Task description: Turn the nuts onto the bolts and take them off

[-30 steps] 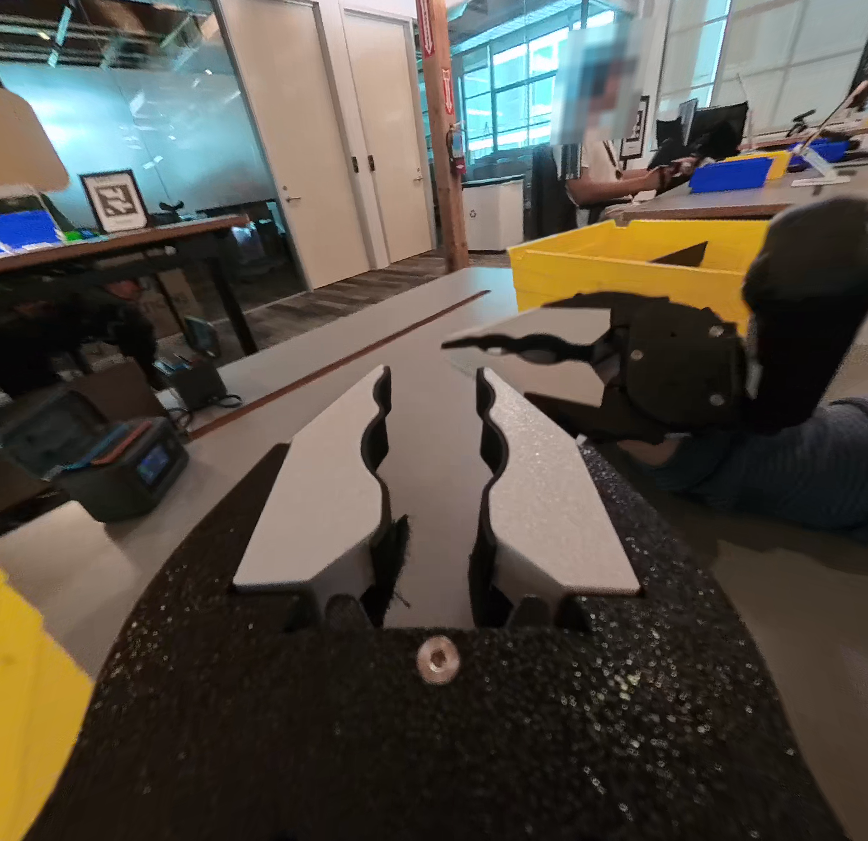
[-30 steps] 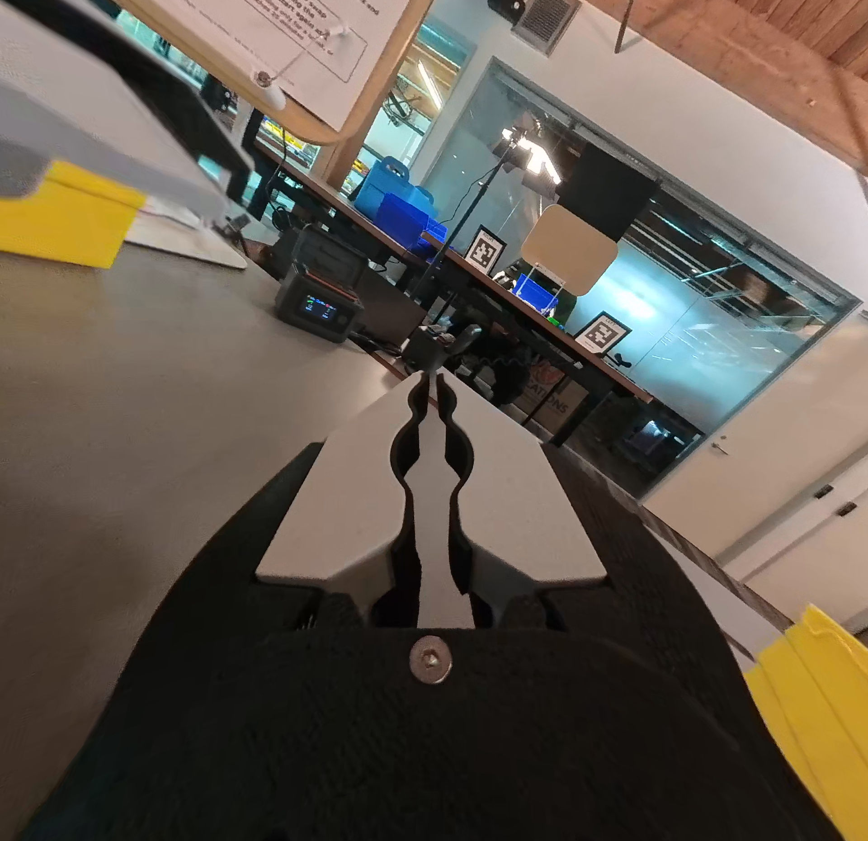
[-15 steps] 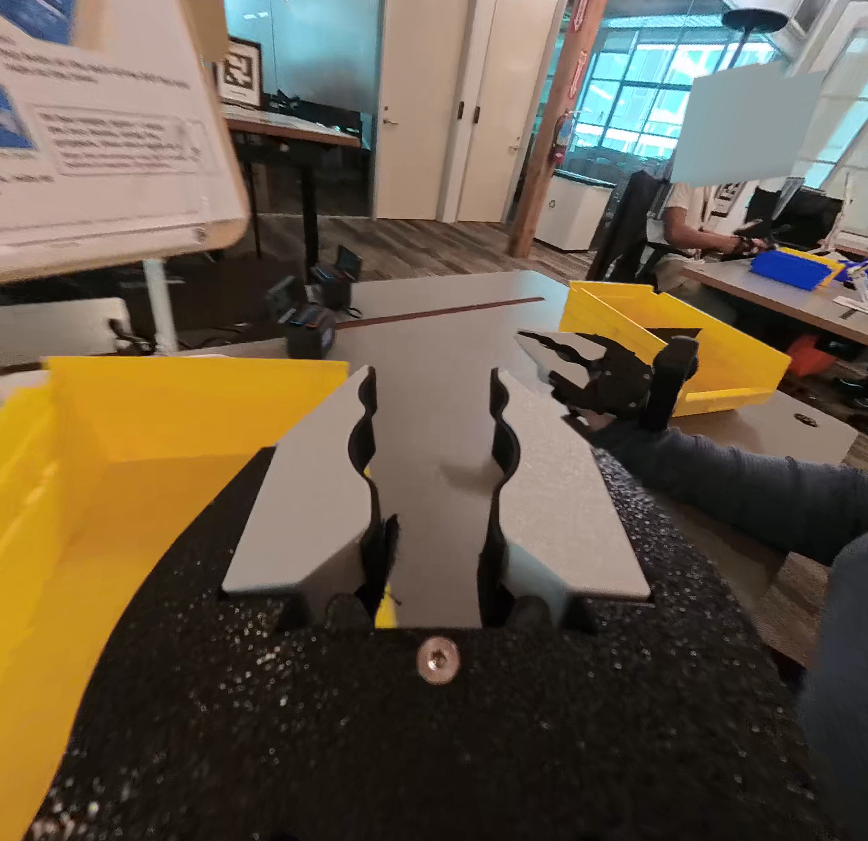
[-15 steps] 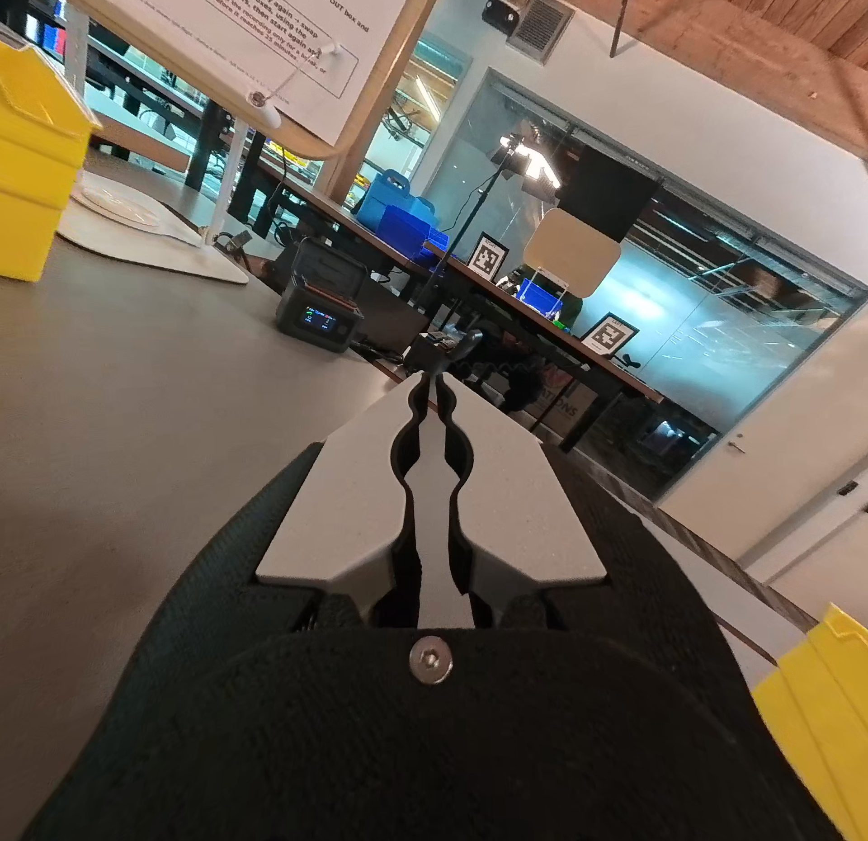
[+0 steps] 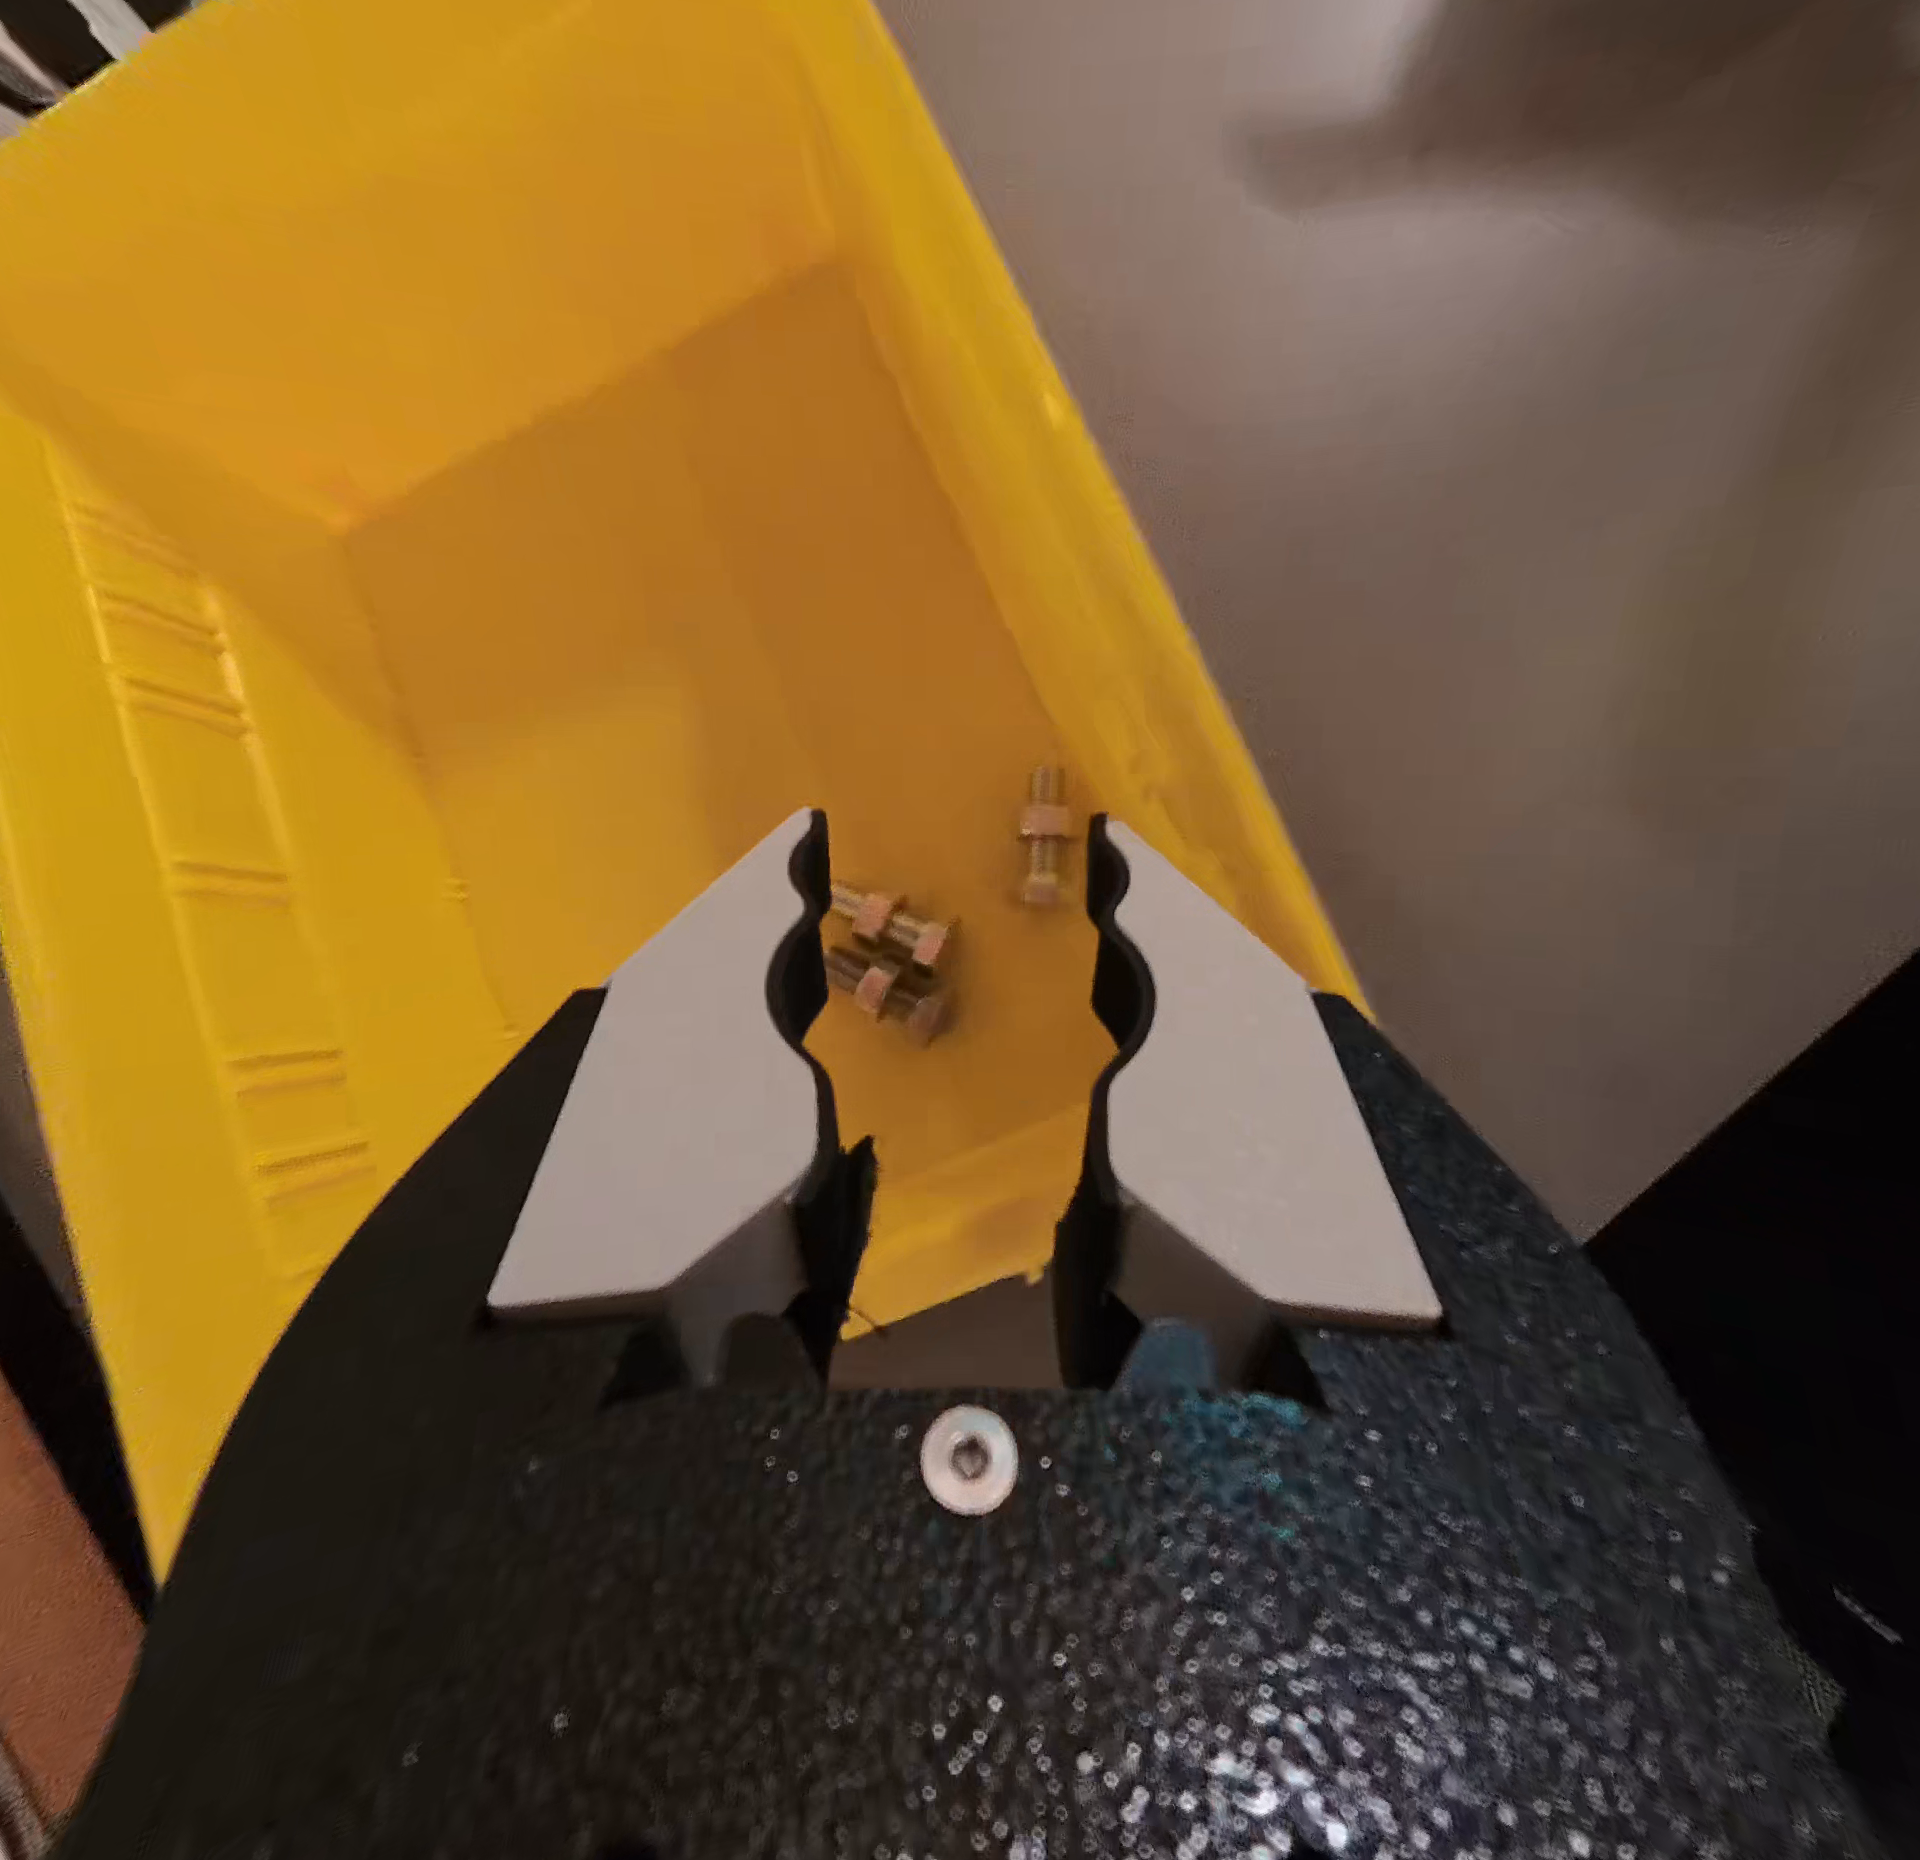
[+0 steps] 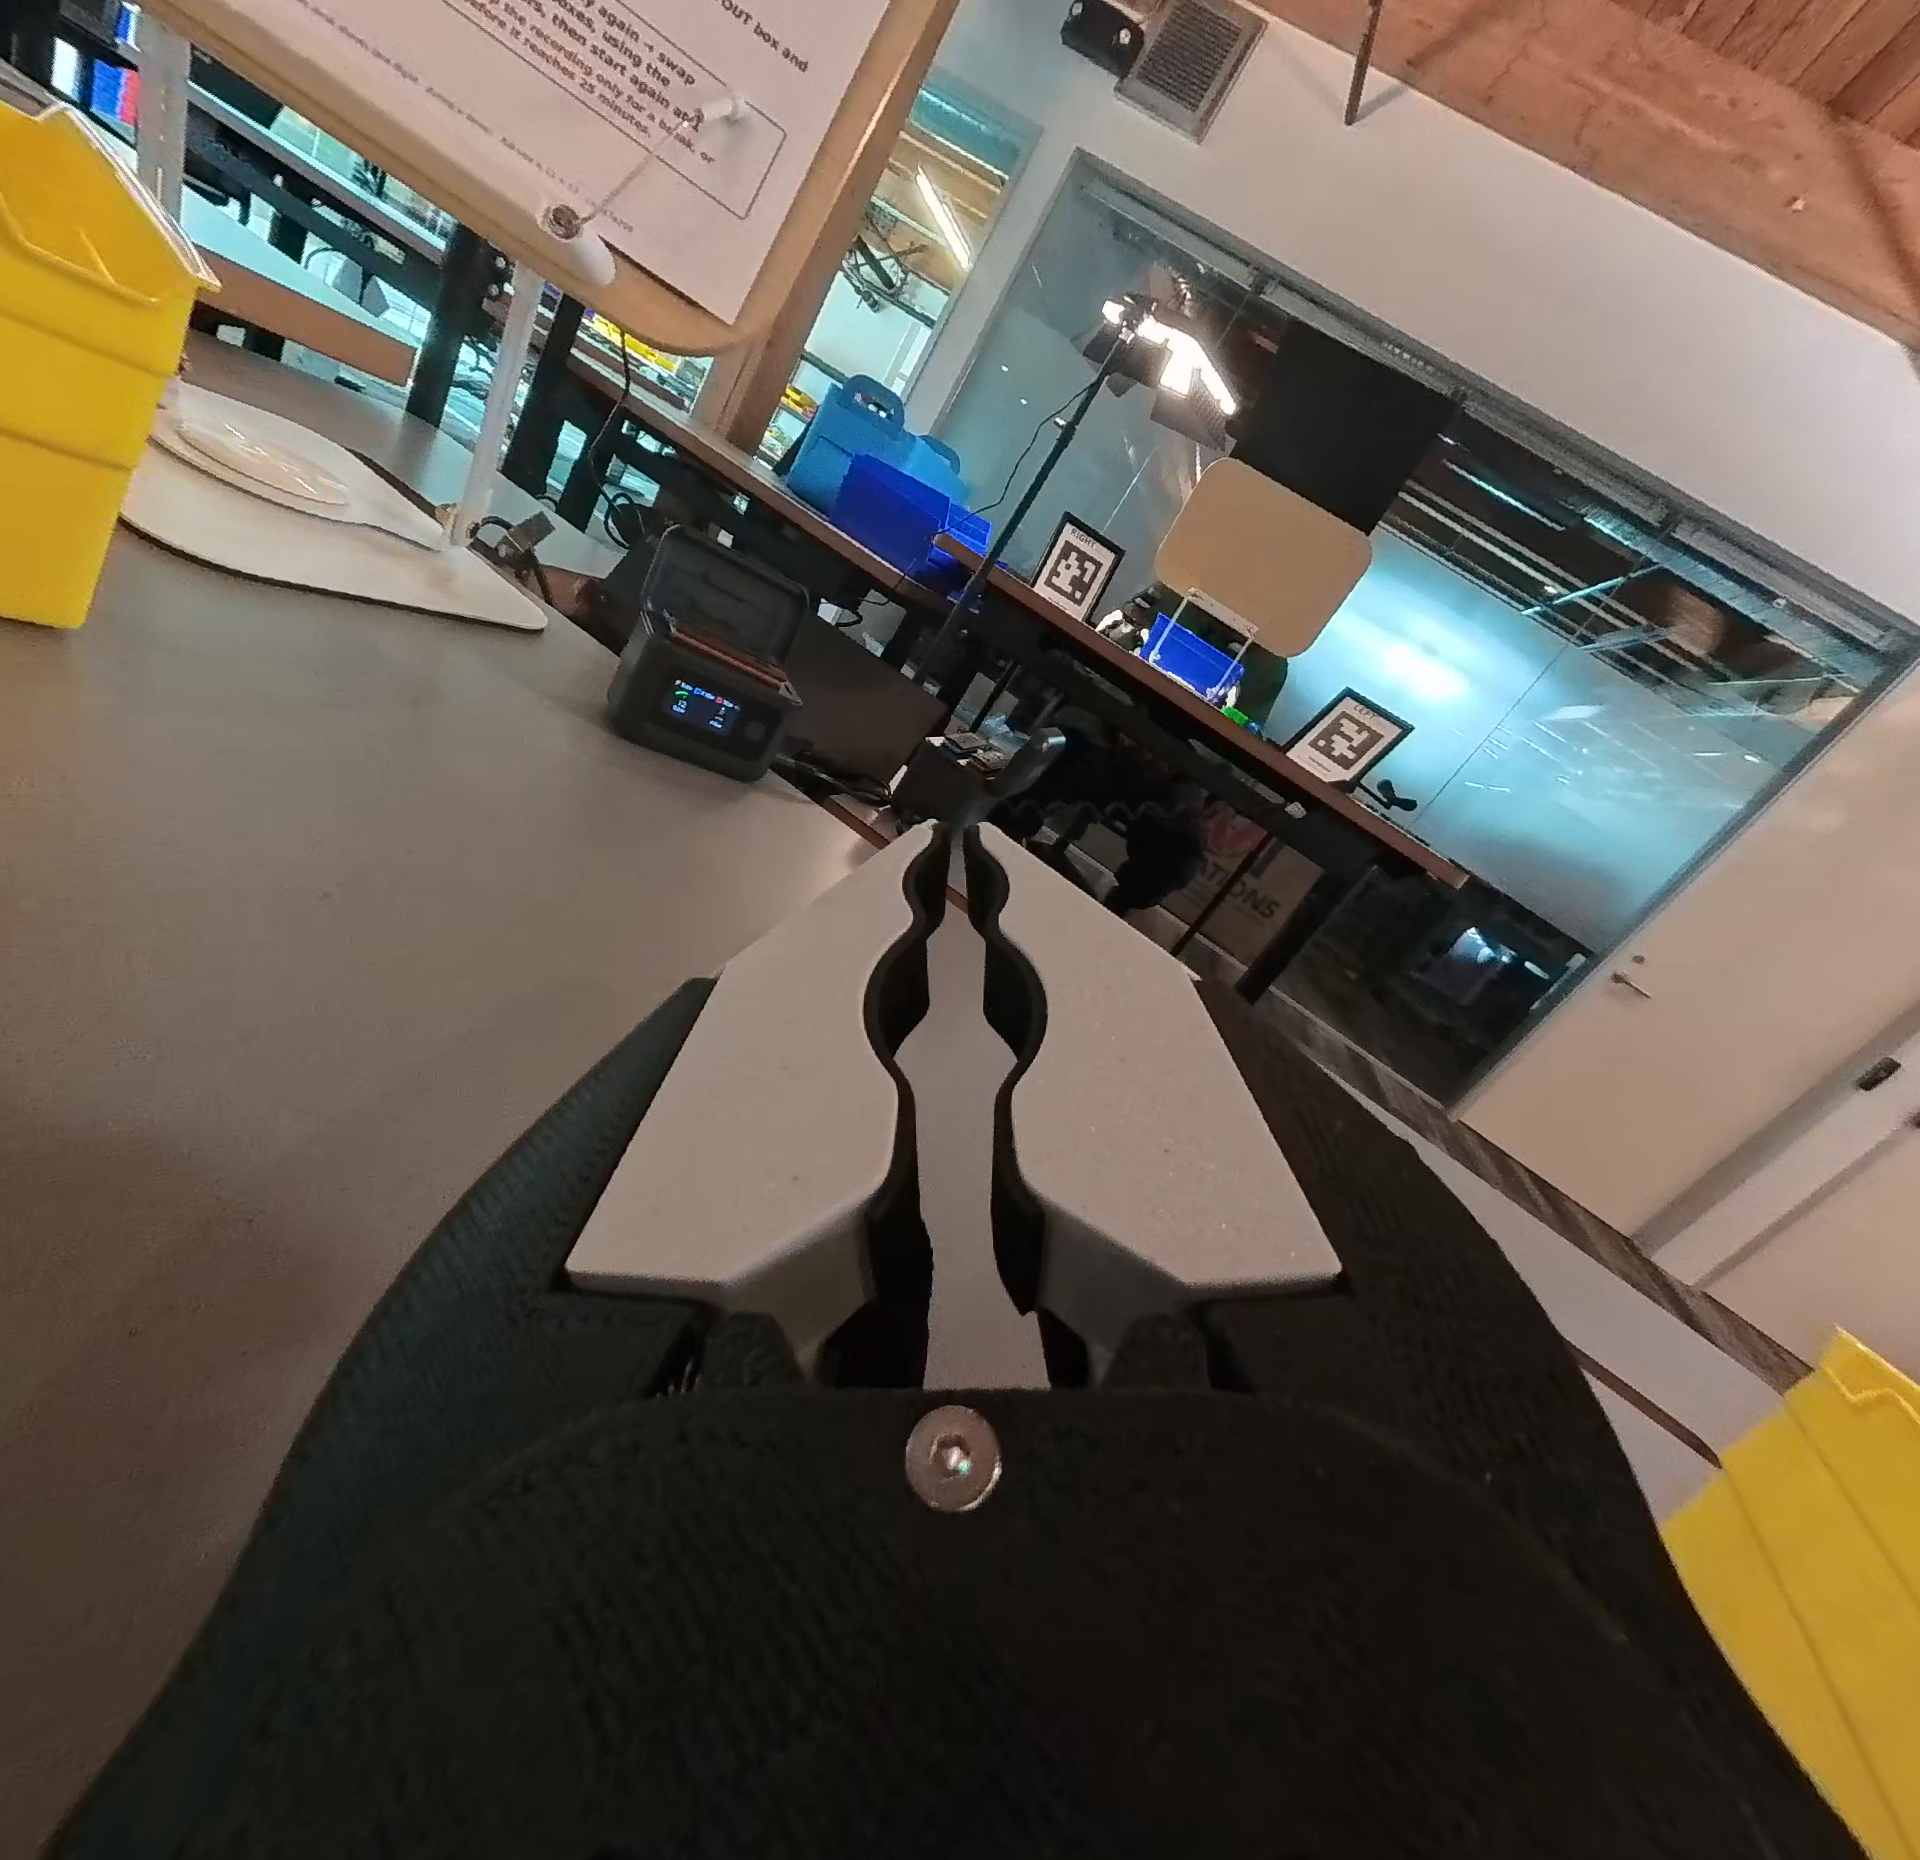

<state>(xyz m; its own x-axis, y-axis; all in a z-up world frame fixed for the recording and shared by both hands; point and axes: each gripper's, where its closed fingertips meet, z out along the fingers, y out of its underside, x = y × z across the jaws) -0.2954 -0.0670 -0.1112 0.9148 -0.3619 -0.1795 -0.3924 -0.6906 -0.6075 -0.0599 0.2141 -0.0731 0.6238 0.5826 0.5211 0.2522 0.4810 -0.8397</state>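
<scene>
Left gripper (image 5: 956,834) gapes over bolts (image 5: 894,963) in yellow bin (image 5: 468,408).

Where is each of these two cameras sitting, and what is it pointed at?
Left wrist view: sits on the left hand-held gripper, looking down into a yellow bin holding bolts with nuts; its open fingers show.
Right wrist view: sits on the right hand-held gripper, low over the grey table, facing the room; nearly closed, empty fingers show.
Shared: the grey table; possibly the same bin.
</scene>
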